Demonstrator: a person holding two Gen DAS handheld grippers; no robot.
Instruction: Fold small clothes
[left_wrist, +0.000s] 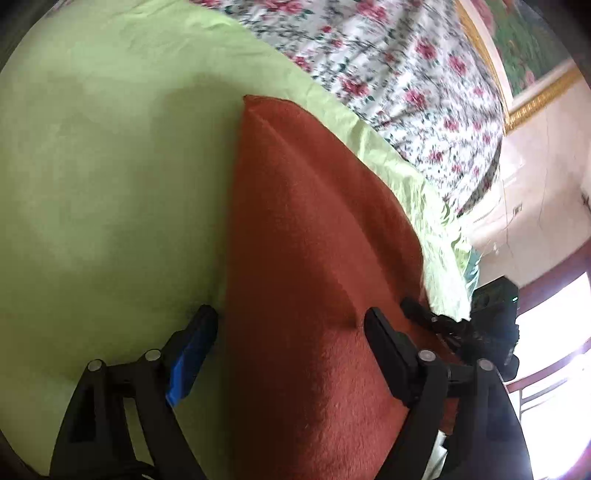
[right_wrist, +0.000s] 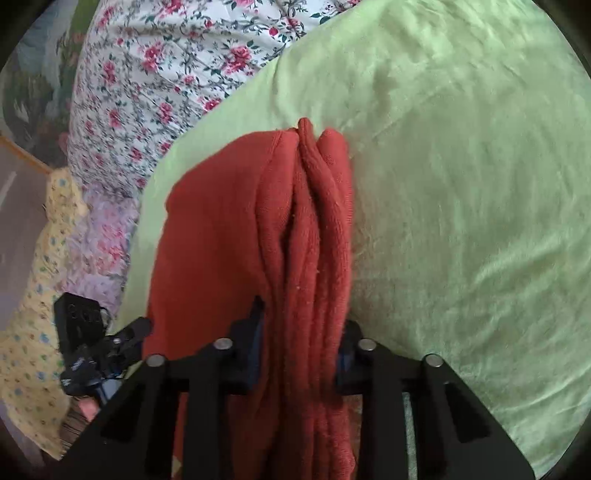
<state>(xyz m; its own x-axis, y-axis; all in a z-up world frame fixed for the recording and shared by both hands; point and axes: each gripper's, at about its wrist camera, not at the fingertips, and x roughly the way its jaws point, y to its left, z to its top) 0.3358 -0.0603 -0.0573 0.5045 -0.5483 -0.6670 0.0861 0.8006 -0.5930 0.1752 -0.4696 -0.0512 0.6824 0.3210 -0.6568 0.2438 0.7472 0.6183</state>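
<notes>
A rust-red knitted garment (left_wrist: 306, 258) lies folded on a light green sheet (left_wrist: 110, 166). My left gripper (left_wrist: 291, 321) is open, its jaws wide apart over the near part of the garment, one finger (left_wrist: 192, 350) over the sheet beside the cloth's left edge, the other on the cloth. In the right wrist view the garment (right_wrist: 221, 240) shows bunched folds running away from me. My right gripper (right_wrist: 303, 328) is shut on these thick folds (right_wrist: 317, 295). The other gripper shows in each view, at the right (left_wrist: 491, 321) and at the left (right_wrist: 92, 343).
A floral quilt (left_wrist: 388, 66) lies beyond the green sheet (right_wrist: 461, 184), also in the right wrist view (right_wrist: 147, 74). A yellow patterned cloth (right_wrist: 37, 350) hangs at the bed's left edge. A wall, a gold-framed picture (left_wrist: 535, 99) and a bright window (left_wrist: 554, 350) stand to the right.
</notes>
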